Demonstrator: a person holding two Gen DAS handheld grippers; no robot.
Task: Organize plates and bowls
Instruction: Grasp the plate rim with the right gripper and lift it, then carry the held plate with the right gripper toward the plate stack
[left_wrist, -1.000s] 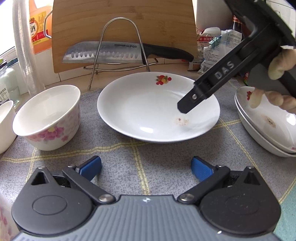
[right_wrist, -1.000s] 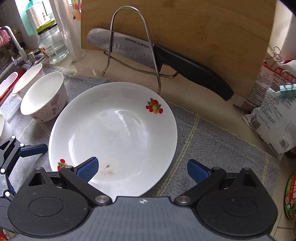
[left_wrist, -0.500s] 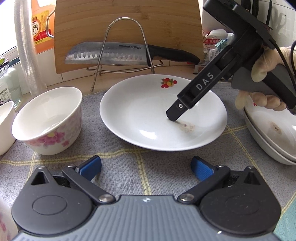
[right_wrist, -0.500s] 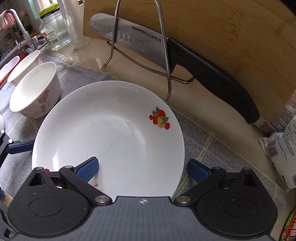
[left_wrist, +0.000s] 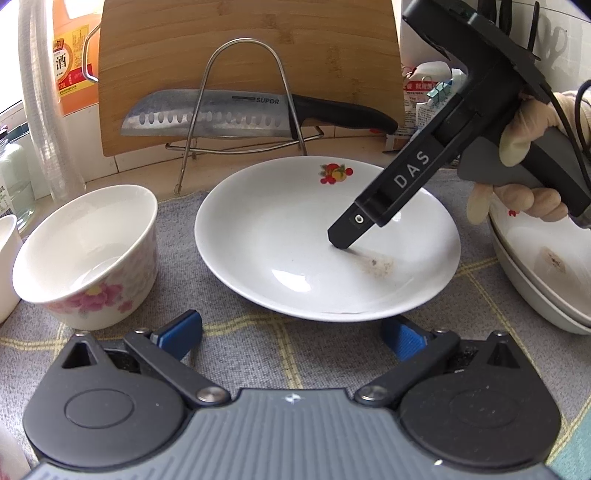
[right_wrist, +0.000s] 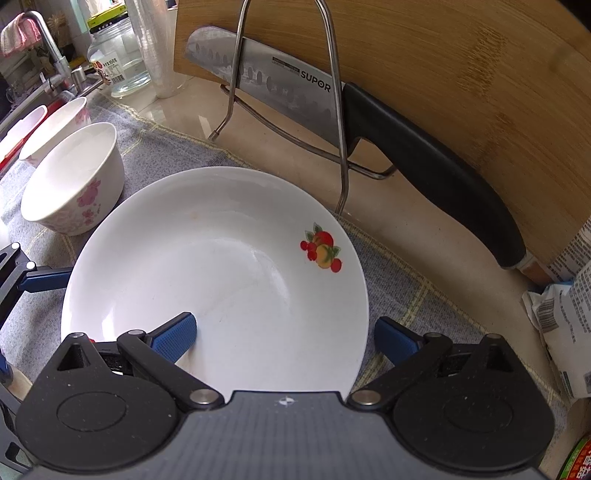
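Note:
A white plate (left_wrist: 295, 236) with a fruit print lies on the grey cloth, straight ahead of my left gripper (left_wrist: 291, 334), which is open and empty just short of its near rim. My right gripper (right_wrist: 286, 336) is open and straddles the rim of the same plate (right_wrist: 229, 273), one finger inside and one outside. That inner finger (left_wrist: 354, 225) touches the plate's floor beside a brown smear. A flowered bowl (left_wrist: 85, 251) stands to the left. Two stacked plates (left_wrist: 535, 280) sit at the right.
Behind the plate, a wire rack (left_wrist: 243, 110) holds a large knife (left_wrist: 229, 118) against a wooden cutting board (left_wrist: 251, 55). More bowls (right_wrist: 55, 122) line up toward the sink. A jar, plastic cups and food packets (right_wrist: 569, 317) crowd the counter's back.
My right gripper has come down and forward over the plate, and its inner finger has slid toward the plate's middle. My left gripper has barely moved.

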